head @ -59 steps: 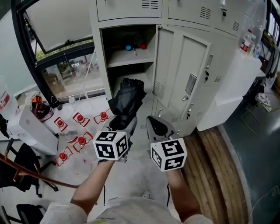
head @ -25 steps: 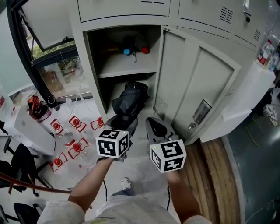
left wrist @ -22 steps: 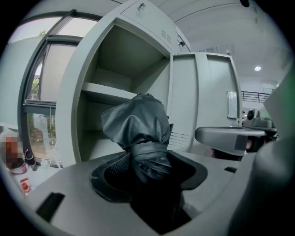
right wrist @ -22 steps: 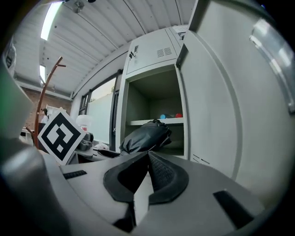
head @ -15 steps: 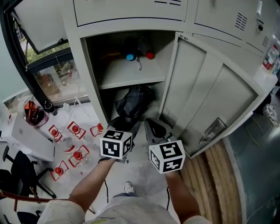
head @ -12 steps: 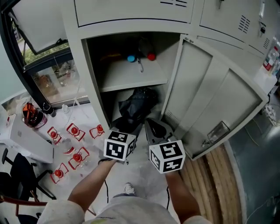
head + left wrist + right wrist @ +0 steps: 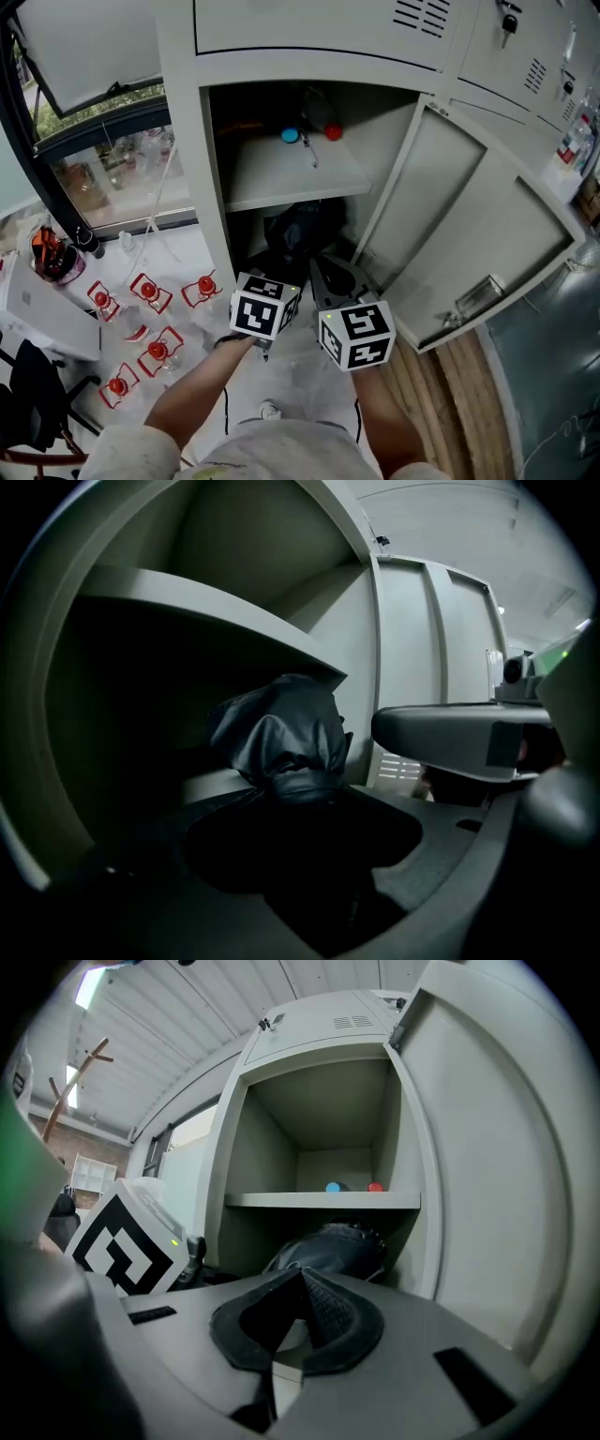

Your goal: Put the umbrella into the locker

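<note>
The black folded umbrella (image 7: 300, 232) pokes into the open locker's lower compartment, under the shelf (image 7: 291, 176). My left gripper (image 7: 279, 264) is shut on its near end, and its marker cube sits just in front of the locker opening. In the left gripper view the umbrella's crumpled fabric (image 7: 279, 735) sticks out past the dark jaws of the left gripper (image 7: 300, 803) towards the shadowed compartment. My right gripper (image 7: 331, 275) hangs close beside it on the right, jaws together and holding nothing. In its own view, the right gripper's (image 7: 298, 1288) pads meet, with the umbrella (image 7: 328, 1249) beyond them.
The locker door (image 7: 469, 234) stands swung open at the right, close to my right gripper. A blue-capped item (image 7: 290, 135) and a red-capped one (image 7: 333, 132) lie on the shelf. Several red-topped objects (image 7: 150, 292) are scattered on the floor at the left, below a window.
Both grippers have moved forward towards the locker. The umbrella's head has passed from in front of the opening to under the shelf. The left gripper still grips it.
</note>
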`<state>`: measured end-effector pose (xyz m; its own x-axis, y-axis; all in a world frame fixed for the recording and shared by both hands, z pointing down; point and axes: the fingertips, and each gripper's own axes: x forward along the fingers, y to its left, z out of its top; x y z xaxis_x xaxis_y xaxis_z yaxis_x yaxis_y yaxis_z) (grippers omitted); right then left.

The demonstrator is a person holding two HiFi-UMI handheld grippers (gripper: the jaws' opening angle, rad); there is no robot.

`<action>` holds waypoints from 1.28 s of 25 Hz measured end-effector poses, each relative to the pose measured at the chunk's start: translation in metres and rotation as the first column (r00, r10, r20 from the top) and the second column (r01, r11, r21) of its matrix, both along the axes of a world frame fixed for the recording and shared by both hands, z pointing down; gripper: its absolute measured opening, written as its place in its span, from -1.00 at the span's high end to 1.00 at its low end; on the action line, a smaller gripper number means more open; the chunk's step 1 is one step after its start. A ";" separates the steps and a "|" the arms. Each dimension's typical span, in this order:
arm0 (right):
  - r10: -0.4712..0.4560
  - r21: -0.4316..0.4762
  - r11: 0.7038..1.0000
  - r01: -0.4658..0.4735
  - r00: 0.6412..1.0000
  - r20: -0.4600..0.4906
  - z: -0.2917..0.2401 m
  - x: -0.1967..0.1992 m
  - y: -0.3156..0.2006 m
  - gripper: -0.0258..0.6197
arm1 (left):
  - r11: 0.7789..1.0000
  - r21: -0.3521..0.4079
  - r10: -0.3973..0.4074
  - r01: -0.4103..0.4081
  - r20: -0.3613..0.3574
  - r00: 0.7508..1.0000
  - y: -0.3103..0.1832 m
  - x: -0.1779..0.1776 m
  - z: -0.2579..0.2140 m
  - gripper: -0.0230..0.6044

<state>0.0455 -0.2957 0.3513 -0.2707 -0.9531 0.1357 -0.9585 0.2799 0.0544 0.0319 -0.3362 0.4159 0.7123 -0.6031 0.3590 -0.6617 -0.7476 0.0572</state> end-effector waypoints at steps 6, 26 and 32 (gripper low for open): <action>0.003 0.008 1.000 -0.003 1.000 0.006 -0.002 0.009 -0.011 0.91 | 1.000 0.010 0.010 -0.011 0.044 0.999 -0.017 0.011 0.000 0.12; -0.151 0.025 0.988 0.149 0.986 0.067 0.003 0.034 -0.034 0.91 | 0.995 0.070 -0.090 0.076 0.235 0.968 -0.075 0.033 0.000 0.12; -0.168 0.027 0.986 0.166 0.983 0.072 0.004 0.032 -0.040 0.91 | 0.993 0.108 -0.070 0.039 0.298 0.952 -0.094 0.037 0.008 0.12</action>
<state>0.0779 -0.3359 0.3552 -0.4350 -0.8959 0.0906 -0.8998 0.4362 -0.0073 0.0687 -0.4299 0.4240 0.5456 -0.6817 0.4873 -0.6765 -0.7016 -0.2239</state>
